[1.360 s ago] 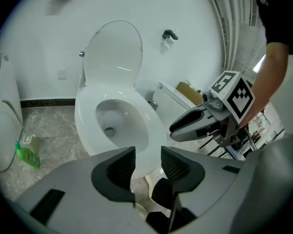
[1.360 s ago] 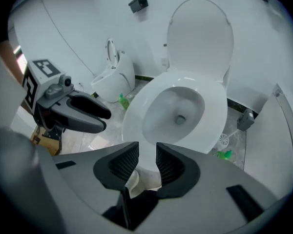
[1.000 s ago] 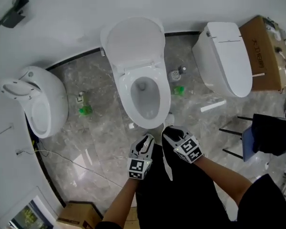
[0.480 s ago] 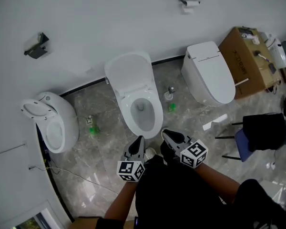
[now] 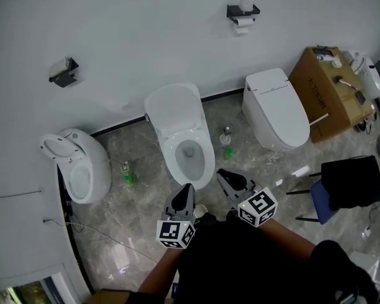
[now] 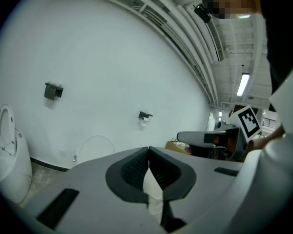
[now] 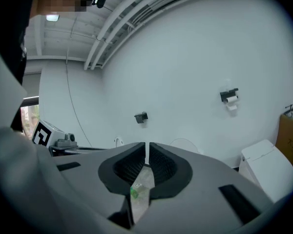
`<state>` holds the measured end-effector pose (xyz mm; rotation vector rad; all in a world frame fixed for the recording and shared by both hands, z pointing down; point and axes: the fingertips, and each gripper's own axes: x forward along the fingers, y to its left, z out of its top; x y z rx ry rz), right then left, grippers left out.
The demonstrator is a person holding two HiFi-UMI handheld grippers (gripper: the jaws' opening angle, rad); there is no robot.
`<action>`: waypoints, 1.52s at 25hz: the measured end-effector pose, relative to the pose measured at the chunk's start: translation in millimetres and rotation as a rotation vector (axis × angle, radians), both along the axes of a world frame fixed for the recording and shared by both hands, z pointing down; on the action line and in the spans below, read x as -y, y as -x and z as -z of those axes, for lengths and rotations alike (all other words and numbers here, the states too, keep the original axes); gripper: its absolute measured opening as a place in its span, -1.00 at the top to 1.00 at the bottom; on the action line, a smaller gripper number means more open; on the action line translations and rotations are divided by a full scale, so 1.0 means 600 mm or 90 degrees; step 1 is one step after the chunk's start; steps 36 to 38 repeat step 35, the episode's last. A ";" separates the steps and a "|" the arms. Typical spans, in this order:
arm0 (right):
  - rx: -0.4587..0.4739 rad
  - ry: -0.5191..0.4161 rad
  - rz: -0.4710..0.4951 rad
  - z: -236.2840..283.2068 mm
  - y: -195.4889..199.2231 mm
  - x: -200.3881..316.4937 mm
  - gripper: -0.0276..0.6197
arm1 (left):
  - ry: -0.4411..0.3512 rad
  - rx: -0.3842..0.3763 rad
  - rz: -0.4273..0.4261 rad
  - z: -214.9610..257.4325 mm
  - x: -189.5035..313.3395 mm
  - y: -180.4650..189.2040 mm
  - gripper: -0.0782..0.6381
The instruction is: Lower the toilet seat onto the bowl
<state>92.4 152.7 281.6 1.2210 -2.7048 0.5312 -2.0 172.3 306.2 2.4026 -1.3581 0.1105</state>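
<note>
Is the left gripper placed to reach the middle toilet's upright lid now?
Probably yes, with a forward lean: the left gripper hangs just before the bowl, and nothing stands between it and the lid, though its fingers are shut.

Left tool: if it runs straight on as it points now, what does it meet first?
Probably the white wall, just right of the raised lid. Nothing nearer shows, though depth is unclear.

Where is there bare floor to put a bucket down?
Widest bare floor lies in front of the left toilet, crossed only by a thin cable. Both gaps beside the middle toilet hold bottles; the chair crowds the right.
</note>
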 end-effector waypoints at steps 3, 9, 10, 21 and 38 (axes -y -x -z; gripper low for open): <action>0.008 -0.033 0.007 0.032 -0.046 -0.012 0.77 | -0.009 0.017 0.034 0.028 -0.025 -0.034 0.74; 0.000 -0.067 0.040 0.055 -0.131 -0.058 0.80 | -0.020 0.002 0.126 0.051 -0.060 -0.090 0.74; -0.005 -0.077 0.056 0.055 -0.143 -0.067 0.81 | -0.021 0.003 0.132 0.048 -0.070 -0.104 0.74; -0.009 -0.091 0.068 0.056 -0.263 -0.129 0.81 | -0.046 0.036 0.205 0.062 -0.160 -0.189 0.74; 0.008 -0.093 0.061 0.054 -0.248 -0.152 0.82 | -0.045 0.041 0.212 0.060 -0.171 -0.182 0.74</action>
